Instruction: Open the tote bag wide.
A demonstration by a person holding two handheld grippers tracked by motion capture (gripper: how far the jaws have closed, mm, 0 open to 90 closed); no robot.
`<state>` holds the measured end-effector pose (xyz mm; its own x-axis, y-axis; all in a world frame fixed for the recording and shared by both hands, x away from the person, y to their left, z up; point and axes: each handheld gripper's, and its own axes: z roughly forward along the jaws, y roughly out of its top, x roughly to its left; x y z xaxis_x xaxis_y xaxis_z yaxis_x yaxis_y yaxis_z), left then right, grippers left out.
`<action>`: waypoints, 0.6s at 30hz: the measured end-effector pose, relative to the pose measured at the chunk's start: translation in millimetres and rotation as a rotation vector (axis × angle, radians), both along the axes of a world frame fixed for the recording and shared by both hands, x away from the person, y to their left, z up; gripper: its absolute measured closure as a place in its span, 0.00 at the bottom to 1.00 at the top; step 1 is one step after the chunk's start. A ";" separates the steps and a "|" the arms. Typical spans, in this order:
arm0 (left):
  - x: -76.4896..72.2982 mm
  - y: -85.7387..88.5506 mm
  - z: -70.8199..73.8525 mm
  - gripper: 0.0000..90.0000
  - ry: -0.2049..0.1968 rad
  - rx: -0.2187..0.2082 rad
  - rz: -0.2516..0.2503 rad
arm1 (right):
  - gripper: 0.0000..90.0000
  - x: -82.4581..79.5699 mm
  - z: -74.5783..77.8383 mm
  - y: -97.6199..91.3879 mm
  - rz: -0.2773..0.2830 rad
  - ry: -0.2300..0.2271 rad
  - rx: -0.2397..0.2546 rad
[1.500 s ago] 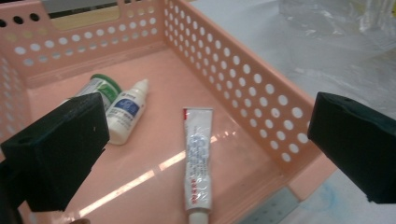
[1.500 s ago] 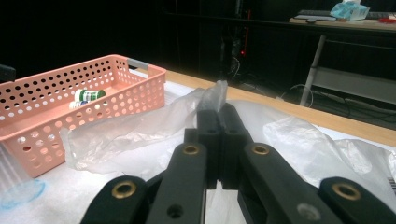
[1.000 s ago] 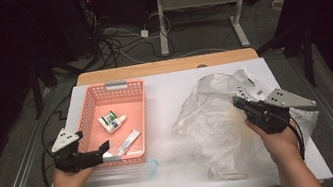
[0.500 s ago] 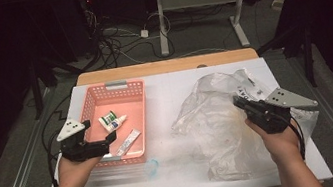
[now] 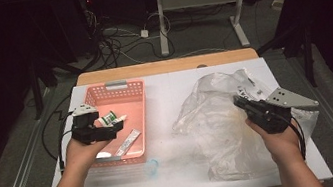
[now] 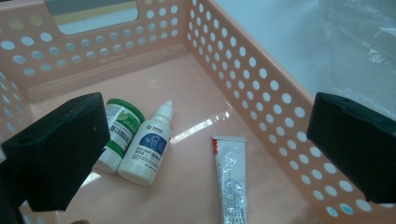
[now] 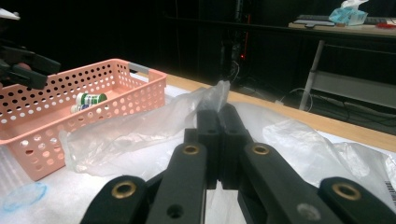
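I've got the left gripper (image 5: 109,127) hanging over the near-left part of the pink basket (image 5: 139,109), fingers (image 6: 60,149) spread wide apart with nothing between them. Looking down along them in the left gripper view, the basket (image 6: 261,84) floor is right below me: a green-capped bottle (image 6: 119,133) lies on its side toward the basket's back wall, a white dropper bottle (image 6: 149,144) lies just beside it and touching it, nozzle pointing to that back wall, and a flat white tube (image 6: 229,179) lies apart from both, closer to the basket's perforated side wall. From the high view I see the same three in the basket: the green-capped bottle (image 5: 106,118), the dropper bottle (image 5: 119,118) next to it, the tube (image 5: 127,142) nearer the basket's front edge.

Over to the other hand. The right gripper (image 5: 246,106) sits well away from the basket, across the white surface (image 5: 164,94), and its fingers (image 7: 219,135) are pressed together on a fold of the clear plastic bag (image 5: 214,121). In the right gripper view a peak of the bag (image 7: 212,98) sticks up out of the closed fingers, and the rest of the film drapes away toward the basket (image 7: 140,88) on one side. The bag lies crumpled on the surface, beside the basket but not touching it as far as I can tell. A small bluish clear disc (image 5: 152,166) lies on the surface just off the basket's near corner.
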<state>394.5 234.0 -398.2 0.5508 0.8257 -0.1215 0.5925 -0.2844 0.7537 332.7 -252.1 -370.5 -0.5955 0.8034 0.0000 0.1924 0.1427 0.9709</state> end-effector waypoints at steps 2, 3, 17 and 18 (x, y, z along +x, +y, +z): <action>9.1 -5.7 -3.2 0.01 0.056 0.039 -0.017 | 1.00 0.3 0.1 0.1 0.002 -0.003 -0.002; 12.0 -7.9 -4.4 0.01 0.076 0.054 -0.022 | 1.00 0.4 0.1 0.3 0.001 -0.005 -0.003; 40.6 -34.4 -24.6 0.21 0.384 0.274 -0.150 | 1.00 1.4 -1.2 -0.2 0.003 0.005 0.007; 40.6 -34.4 -24.6 0.23 0.384 0.274 -0.150 | 1.00 1.4 -1.2 -0.2 0.004 0.004 0.007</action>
